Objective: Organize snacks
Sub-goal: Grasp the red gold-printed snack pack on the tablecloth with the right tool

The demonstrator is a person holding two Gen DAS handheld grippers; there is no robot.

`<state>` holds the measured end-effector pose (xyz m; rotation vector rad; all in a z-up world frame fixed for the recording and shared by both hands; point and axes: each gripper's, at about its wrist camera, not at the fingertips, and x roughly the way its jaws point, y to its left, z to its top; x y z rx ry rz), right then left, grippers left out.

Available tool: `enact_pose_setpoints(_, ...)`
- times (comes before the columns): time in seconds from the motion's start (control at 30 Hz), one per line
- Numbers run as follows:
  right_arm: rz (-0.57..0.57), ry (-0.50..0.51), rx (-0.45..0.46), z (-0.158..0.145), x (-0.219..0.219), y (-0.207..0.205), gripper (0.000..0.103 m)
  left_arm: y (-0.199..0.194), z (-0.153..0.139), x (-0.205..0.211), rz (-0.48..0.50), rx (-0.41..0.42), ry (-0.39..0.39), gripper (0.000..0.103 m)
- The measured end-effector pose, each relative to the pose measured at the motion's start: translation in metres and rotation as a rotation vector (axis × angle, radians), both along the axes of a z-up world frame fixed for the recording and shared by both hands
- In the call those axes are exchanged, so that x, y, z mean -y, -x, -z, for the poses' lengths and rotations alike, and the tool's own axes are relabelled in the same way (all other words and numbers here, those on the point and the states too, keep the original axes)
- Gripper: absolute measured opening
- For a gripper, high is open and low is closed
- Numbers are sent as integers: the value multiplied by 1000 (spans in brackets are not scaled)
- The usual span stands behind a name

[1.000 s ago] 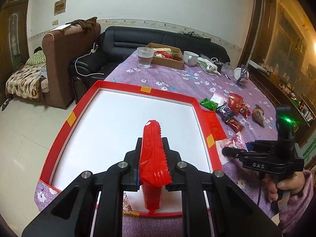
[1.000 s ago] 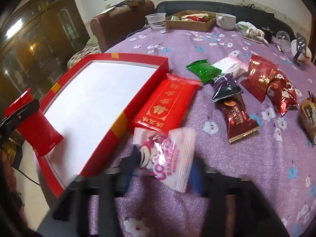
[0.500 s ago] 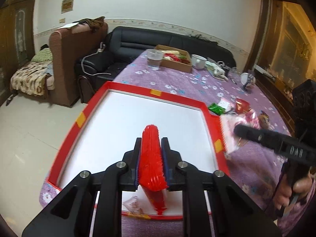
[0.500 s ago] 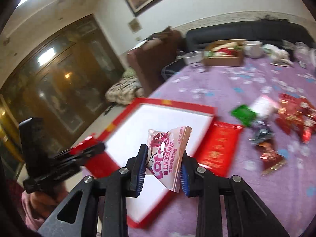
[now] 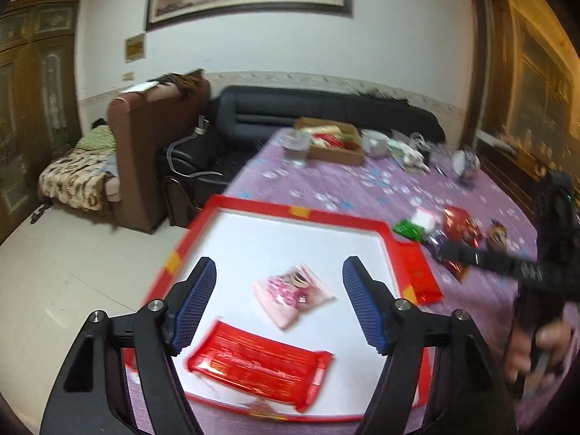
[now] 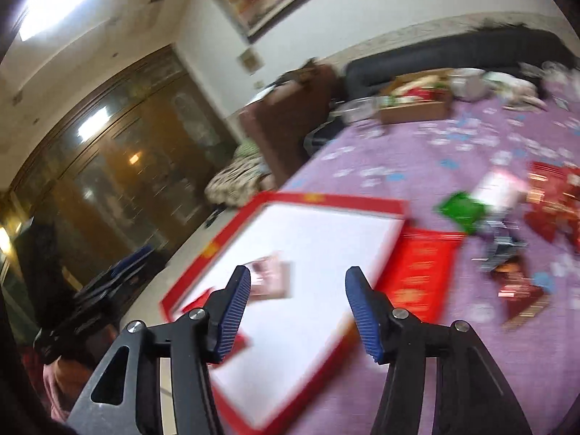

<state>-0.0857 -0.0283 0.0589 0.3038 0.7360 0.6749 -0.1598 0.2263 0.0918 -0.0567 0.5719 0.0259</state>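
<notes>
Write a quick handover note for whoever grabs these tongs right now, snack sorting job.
Left tongs: open, empty, jaws just opened.
Right tongs: open, empty, jaws just opened.
In the red tray: red packet near the front edge, pink packet mid-tray.
Done: those two are placed.
Left: flat red pack beside the tray and the loose snack pile on the purple cloth.

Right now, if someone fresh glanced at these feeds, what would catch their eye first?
The big red-rimmed tray with its white floor, at the near end of the purple flowered tablecloth. Two packets lie in it: a pink snack packet mid-tray and a long red snack packet at the near edge. The left gripper stands with jaws apart, having just opened, nothing between them.
</notes>
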Motion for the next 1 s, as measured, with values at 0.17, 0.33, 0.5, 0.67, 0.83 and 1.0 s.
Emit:
enact_pose_setpoints(0.17,148,78,-82,14,50,-26,59,-6,6,26,71,-32,-11,72)
enact_pose_setpoints(0.33,145,187,-122,25,37,-38,59,-8,7,41,105,-50,-13,72)
enact_pose_setpoints(0.5,106,353,-137,40,-4,-47,59,-3,4,42,101,-52,-18,72)
enact_pose_setpoints(0.67,73,407,-130,45,-35,-53,59,-3,5,34,82,-52,3,72)
enact_pose_setpoints(0.83,98,510,-129,50,-62,-61,63,-3,8,24,67,-58,25,72)
enact_pose_setpoints(1.0,101,595,-123,52,-74,-65,66,-4,9,20,59,-65,40,72)
